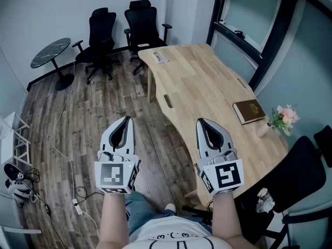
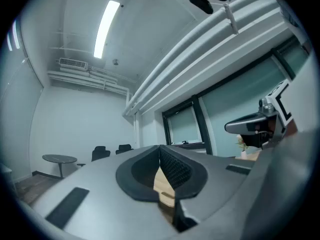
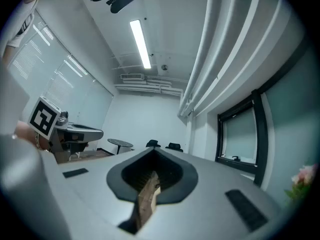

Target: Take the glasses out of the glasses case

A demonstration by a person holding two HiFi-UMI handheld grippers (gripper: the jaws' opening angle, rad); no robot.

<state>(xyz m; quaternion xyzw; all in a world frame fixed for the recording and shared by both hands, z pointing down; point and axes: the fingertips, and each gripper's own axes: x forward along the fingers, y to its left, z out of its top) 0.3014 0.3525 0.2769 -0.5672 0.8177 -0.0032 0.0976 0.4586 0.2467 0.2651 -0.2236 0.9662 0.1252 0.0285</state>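
Both pressed together and empty, left gripper (image 1: 124, 122) and right gripper (image 1: 203, 124) hover by the wooden desk's (image 1: 207, 87) near edge. I see no sure glasses case, only a small pale object (image 1: 160, 57) at the far corner. Risk: arriving with closed jaws, I knock it off.

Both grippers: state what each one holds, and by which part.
Nothing is held: the left gripper and the right gripper are both shut with nothing between their jaws.

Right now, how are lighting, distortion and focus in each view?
Head view: evenly lit, wooden table sharp, mild edge bowing. Left gripper view: heavy fisheye, dark corners, ceiling light strip blown out. Right gripper view: same fisheye; pink flowers blurred at rim.
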